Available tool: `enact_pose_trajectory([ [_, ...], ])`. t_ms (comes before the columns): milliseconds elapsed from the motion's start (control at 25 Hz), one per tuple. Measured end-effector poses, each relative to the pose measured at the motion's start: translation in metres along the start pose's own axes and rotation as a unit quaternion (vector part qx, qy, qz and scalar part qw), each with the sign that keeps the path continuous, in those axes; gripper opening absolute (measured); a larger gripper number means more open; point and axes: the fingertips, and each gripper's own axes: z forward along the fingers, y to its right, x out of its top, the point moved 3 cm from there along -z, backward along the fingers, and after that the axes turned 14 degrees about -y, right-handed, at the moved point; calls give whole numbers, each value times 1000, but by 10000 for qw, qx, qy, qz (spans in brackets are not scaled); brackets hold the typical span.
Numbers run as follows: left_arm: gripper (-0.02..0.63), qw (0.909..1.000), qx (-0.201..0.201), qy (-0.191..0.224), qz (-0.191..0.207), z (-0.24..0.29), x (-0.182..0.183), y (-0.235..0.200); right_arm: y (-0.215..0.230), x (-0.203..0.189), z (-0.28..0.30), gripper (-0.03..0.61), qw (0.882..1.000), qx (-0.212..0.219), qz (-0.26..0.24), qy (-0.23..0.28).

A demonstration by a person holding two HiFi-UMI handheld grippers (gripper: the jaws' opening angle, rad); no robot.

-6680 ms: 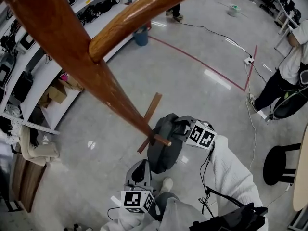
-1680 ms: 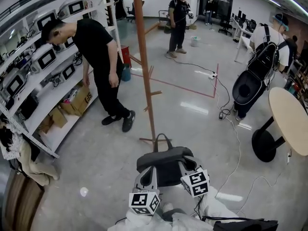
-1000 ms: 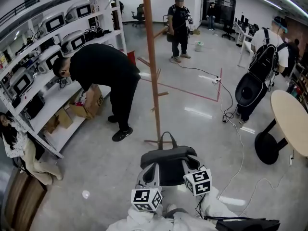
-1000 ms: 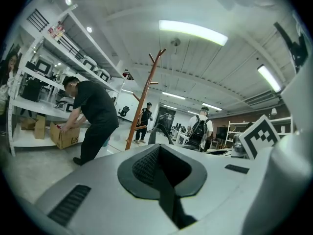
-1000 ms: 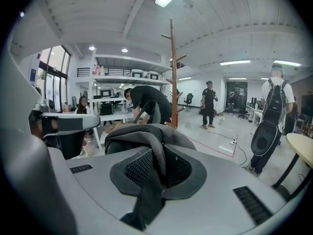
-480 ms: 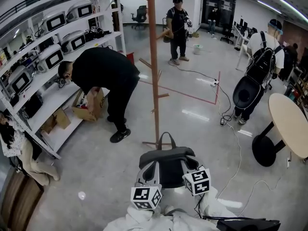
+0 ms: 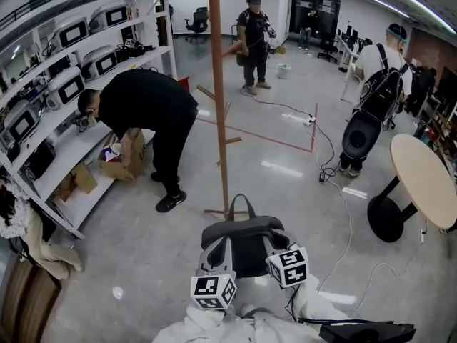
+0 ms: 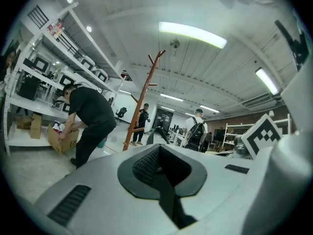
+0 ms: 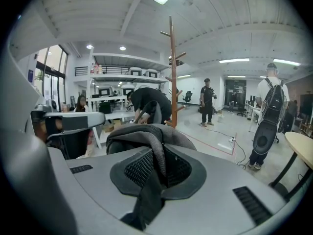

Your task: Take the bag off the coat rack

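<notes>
I have the bag [image 7: 241,238] hanging between my two claws, low and close in front of me, and it is clear of the coat rack [image 7: 218,98]. The rack stands ahead of both claws and well apart from them, with nothing hanging on the pegs I can see. My right claw [image 9: 156,168] is clenched on a dark webbing strap [image 9: 155,153] that runs down through its jaws, and the grey bulk of the bag bulges just beyond its tips. My left claw [image 8: 159,168] is clamped too: a dark band of the same stuff passes through its jaws, though from that side I see little of the bag's body past them. The carry loop [image 7: 240,204] on top of the bag stands up free on the far side of my claws, touching no peg. So I judge the main job done, since the bag is off the rack and its weight is on my two grips. What may be left is only to carry it off or set it down somewhere, and nothing in front of me tells me where.
</notes>
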Motion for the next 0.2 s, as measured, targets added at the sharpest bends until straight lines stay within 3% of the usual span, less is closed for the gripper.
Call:
enact_pose_trajectory([
  [200,0,10000,33,-1,20,-1,0,-2,-1,0,0,51,10000,2,45,29],
])
